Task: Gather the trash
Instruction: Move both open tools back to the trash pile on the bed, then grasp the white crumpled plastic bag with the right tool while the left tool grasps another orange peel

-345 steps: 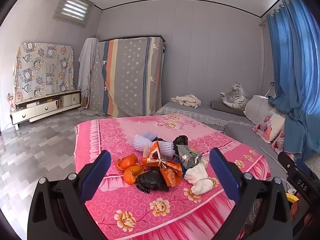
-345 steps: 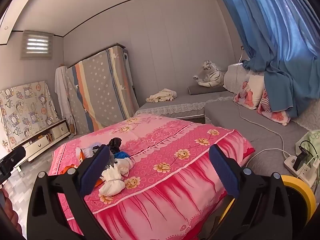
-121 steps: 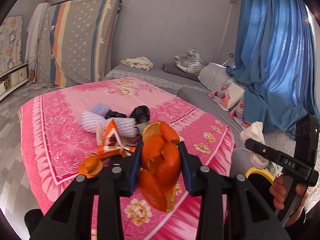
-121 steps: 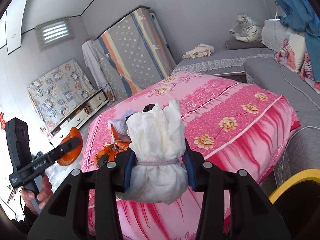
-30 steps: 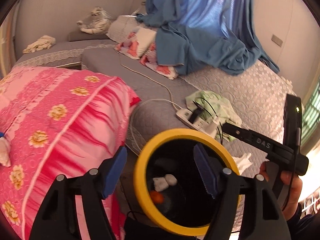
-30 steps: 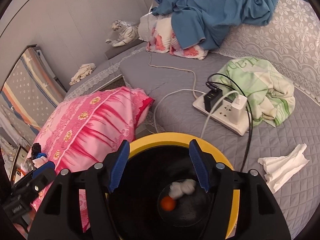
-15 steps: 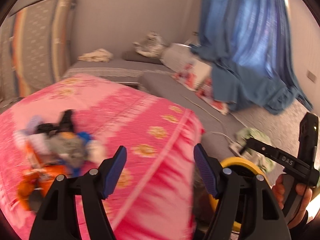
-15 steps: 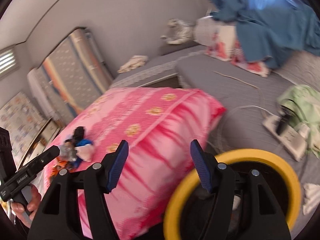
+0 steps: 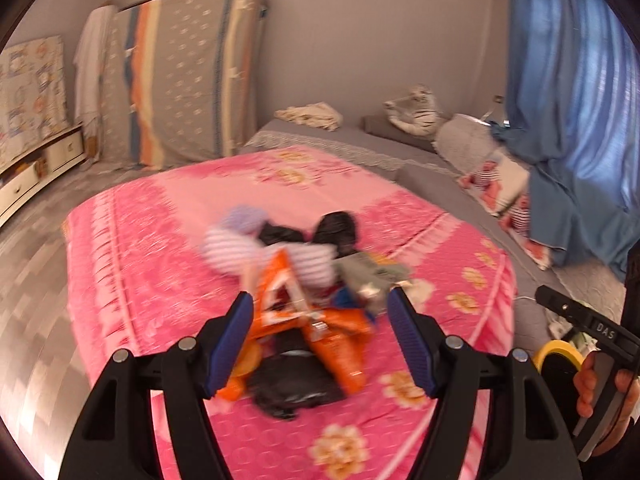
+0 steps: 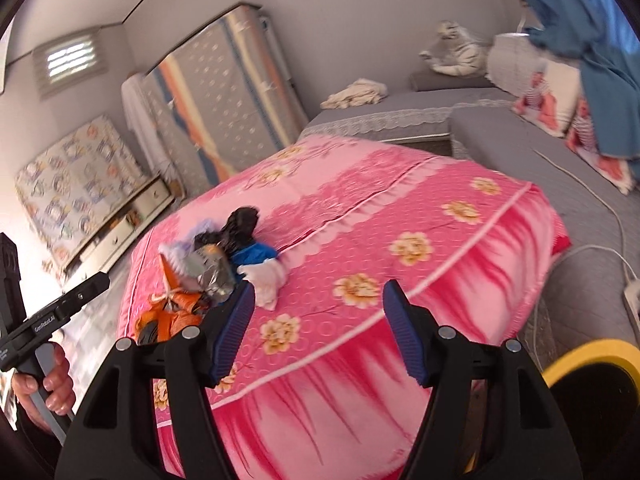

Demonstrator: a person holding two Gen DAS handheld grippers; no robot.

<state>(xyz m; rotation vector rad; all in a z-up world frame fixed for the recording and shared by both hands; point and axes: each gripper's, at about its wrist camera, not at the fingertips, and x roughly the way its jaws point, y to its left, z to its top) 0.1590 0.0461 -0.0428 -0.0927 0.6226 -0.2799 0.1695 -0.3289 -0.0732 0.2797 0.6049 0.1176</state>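
While both hand-held tools point down at the pink bed [image 9: 140,248], the left gripper [image 9: 320,340] stands wide apart and empty, and the right gripper [image 10: 316,328] is likewise spread and empty. The trash pile [image 9: 304,300] lies near the bed's front edge, toward its left corner. The rest of the cover lies bare. The yellow-rimmed bin [image 10: 592,364] stands below the right corner.

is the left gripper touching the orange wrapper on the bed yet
Apart. In the left wrist view the left gripper hangs open above the orange wrapper, nothing between its fingers; the wrapper lies on the bed.
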